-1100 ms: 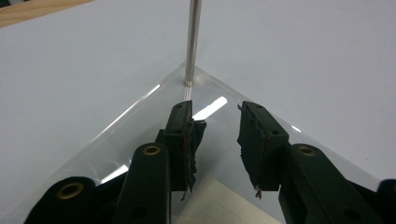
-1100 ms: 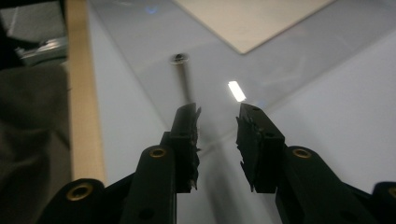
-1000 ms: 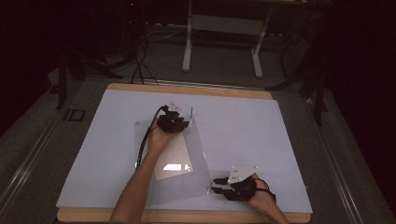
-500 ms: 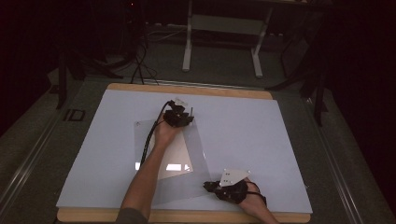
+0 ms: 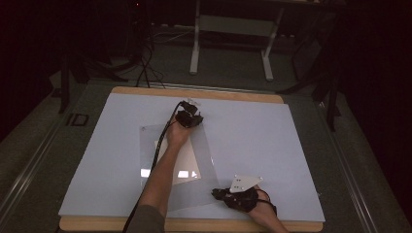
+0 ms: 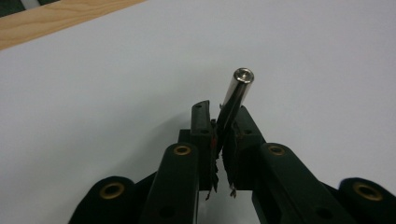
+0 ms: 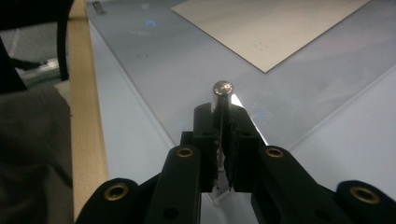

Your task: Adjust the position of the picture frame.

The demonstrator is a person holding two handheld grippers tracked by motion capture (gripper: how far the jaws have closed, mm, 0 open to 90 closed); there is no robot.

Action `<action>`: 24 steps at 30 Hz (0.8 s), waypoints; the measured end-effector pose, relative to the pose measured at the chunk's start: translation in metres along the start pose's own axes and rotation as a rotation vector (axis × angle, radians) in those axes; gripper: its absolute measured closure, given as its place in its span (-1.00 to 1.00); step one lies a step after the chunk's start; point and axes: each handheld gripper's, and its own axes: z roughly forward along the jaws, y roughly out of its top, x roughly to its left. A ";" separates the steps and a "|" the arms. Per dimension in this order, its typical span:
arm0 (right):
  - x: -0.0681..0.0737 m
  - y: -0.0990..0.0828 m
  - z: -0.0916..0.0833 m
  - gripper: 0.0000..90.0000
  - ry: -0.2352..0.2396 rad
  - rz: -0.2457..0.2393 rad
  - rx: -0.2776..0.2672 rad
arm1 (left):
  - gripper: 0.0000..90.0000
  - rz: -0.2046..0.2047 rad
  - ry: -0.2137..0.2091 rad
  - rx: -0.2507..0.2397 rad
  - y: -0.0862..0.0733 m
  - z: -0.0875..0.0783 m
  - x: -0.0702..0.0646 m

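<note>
While the left tool (image 6: 224, 135) clenches a metal pin (image 6: 237, 93), the right tool (image 7: 223, 135) clenches another pin (image 7: 221, 95) over the transparent sheet (image 5: 206, 160).

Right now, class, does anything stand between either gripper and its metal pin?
Nothing visible does. The left gripper has its jaws shut on one metal pin. The right gripper has just been closing its jaws, and they clamp the other pin above the clear sheet.

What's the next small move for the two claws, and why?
Probably lift both pins straight up a little. The left claw is shut on a metal pin at the clear sheet's far corner. The right claw, whose jaws have just been closing, clamps a second pin at the near corner.
</note>
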 end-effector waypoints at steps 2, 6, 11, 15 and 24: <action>-0.002 -0.001 0.000 0.85 0.011 0.029 -0.005 | 0.89 0.045 0.039 0.019 0.002 -0.001 -0.004; -0.006 -0.001 -0.005 0.84 -0.014 0.101 -0.020 | 0.90 0.032 0.114 0.014 0.003 -0.003 -0.008; -0.018 -0.001 -0.025 0.82 -0.069 0.174 -0.069 | 0.90 -0.007 0.107 0.007 0.005 -0.021 0.008; -0.041 0.002 -0.049 0.79 -0.150 0.239 -0.141 | 0.91 -0.062 0.085 -0.013 -0.007 -0.044 0.027; -0.104 0.015 -0.073 0.75 -0.278 0.348 -0.211 | 0.91 -0.090 0.054 -0.003 -0.056 -0.101 0.041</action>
